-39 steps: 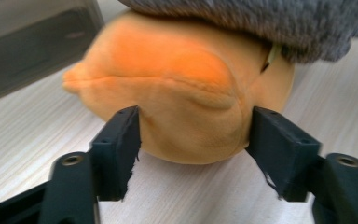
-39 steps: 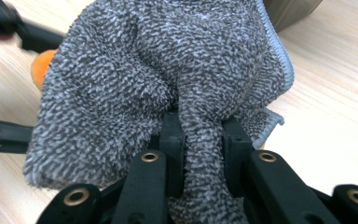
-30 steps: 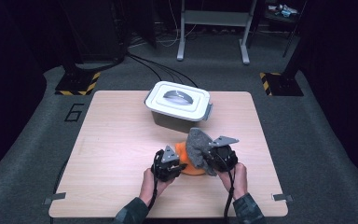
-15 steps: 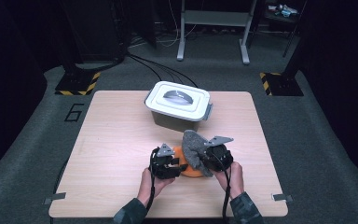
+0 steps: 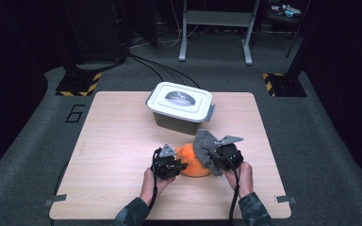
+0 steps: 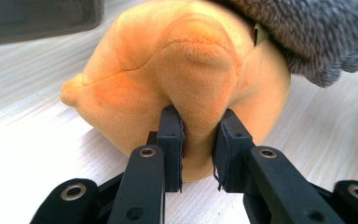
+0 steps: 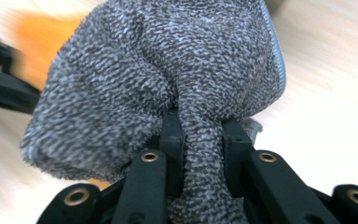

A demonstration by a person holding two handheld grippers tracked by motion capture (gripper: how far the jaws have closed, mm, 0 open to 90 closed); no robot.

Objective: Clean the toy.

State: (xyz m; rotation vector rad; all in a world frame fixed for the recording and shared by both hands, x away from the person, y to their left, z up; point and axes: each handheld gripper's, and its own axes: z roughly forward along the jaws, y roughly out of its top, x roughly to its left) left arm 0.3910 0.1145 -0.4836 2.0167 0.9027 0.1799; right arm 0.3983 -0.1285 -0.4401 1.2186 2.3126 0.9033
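An orange plush toy (image 5: 193,162) lies on the wooden table (image 5: 113,141) between my two grippers. My left gripper (image 5: 180,165) is at its left side. In the left gripper view the jaws (image 6: 199,126) have just closed again and are shut on a fold of the orange plush (image 6: 186,70). My right gripper (image 5: 215,157) is at the toy's right, shut on a grey knitted cloth (image 5: 206,147) that drapes over the toy's right top. In the right gripper view the bunched cloth (image 7: 158,70) is pinched between the jaws (image 7: 200,126).
A white lidded bin (image 5: 179,106) with a grey handle stands just behind the toy, at the table's middle back. Bare table surface lies to the left and right of my hands. Dark floor, cables and a metal stand lie beyond the table.
My right gripper has sunk a little with the grey cloth, bringing it lower against the orange toy. The left hand has stayed in place at the toy.
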